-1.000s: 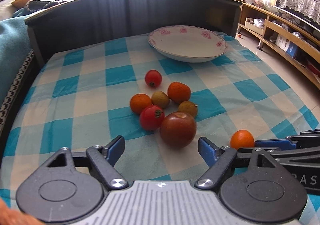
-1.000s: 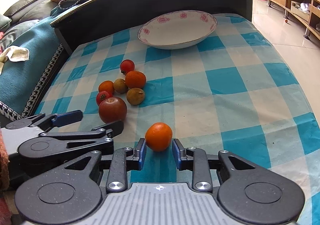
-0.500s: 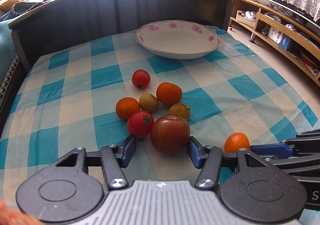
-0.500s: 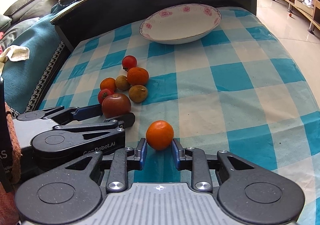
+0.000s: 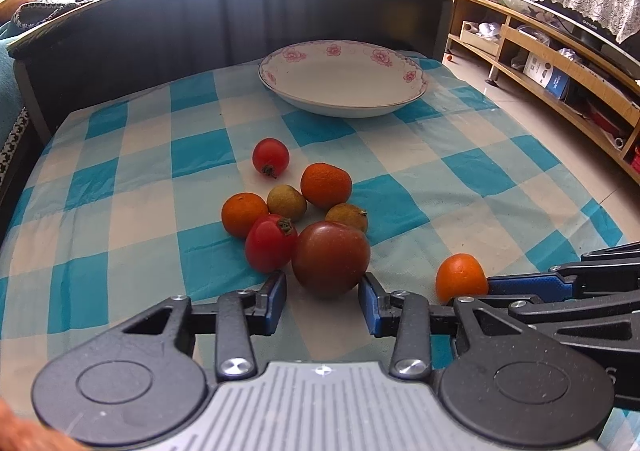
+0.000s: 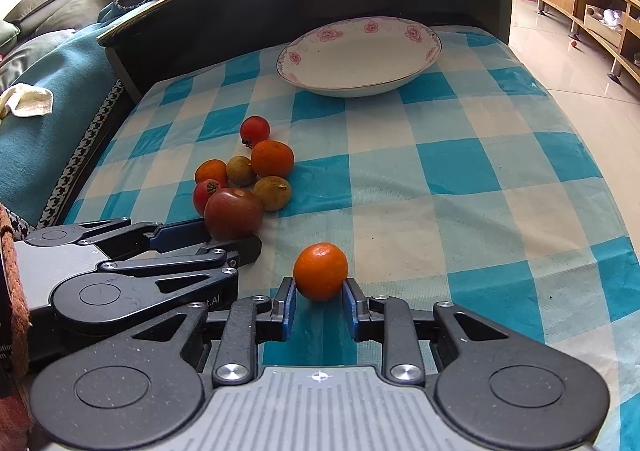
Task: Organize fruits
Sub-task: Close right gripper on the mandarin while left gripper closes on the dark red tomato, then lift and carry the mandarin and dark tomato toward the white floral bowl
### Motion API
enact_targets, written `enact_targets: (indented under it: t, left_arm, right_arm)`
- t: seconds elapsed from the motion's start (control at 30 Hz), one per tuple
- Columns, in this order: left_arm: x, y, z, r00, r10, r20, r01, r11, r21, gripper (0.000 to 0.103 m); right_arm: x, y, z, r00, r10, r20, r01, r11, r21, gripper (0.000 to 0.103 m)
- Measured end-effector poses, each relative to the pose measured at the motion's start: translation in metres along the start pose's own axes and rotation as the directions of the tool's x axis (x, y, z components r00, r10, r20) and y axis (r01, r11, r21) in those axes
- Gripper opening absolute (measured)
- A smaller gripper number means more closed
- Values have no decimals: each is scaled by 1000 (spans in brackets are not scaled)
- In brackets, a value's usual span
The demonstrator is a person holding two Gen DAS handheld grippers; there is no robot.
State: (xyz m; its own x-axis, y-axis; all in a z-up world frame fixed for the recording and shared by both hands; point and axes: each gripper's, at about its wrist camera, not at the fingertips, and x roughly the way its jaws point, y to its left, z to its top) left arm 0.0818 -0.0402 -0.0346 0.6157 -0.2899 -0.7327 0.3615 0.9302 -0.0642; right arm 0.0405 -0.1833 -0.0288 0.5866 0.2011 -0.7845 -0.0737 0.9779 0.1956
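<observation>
A big dark red fruit (image 5: 330,259) lies at the near end of a fruit cluster on the checked cloth. My left gripper (image 5: 323,297) has its blue pads (image 5: 276,293) pressed on either side of it, and the right wrist view shows the same hold (image 6: 234,213). Off to the right sits a lone mandarin (image 6: 320,271), with my right gripper (image 6: 318,305) shut on it. The cluster holds two red tomatoes (image 5: 271,157), two mandarins (image 5: 326,186) and two brownish fruits (image 5: 286,203). An empty white flowered bowl (image 5: 344,79) stands at the far side.
A dark raised board (image 5: 240,23) borders the far edge of the table. A sofa with a teal cover (image 6: 44,63) lies to the left. Wooden shelves (image 5: 560,63) and tiled floor (image 6: 568,51) are on the right. The two grippers sit side by side near the front edge.
My left gripper has moved forward and its fingers have narrowed from wide open onto the dark red fruit. The right gripper has kept its hold on the mandarin.
</observation>
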Motion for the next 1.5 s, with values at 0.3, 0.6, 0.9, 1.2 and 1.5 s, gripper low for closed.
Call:
enact_targets:
  t: [0.3, 0.6, 0.9, 1.2, 1.5]
  left_arm:
    - [-3, -1, 0, 1000, -2, -11, 2, 1000, 0, 42]
    - [-24, -2, -5, 998, 56, -37, -57, 998, -9, 41]
    - [-26, 6, 5, 998, 26, -50, -27, 1000, -14, 41]
    - [-18, 9, 2, 998, -7, -67, 6, 1000, -20, 41]
    - [-5, 9, 5, 996, -57, -62, 54, 998, -44, 43]
  right_arm:
    - [-3, -1, 5, 1000, -6, 2, 6, 1000, -9, 20]
    - [-18, -11, 9, 1000, -16, 25, 16, 1000, 6, 17]
    - [-24, -9, 17, 998, -11, 59, 12, 1000, -4, 7]
    - [-16, -6, 10, 999, 11, 45, -10, 999, -33, 4]
    - [-13, -9, 10, 998, 14, 68, -12, 999, -38, 5]
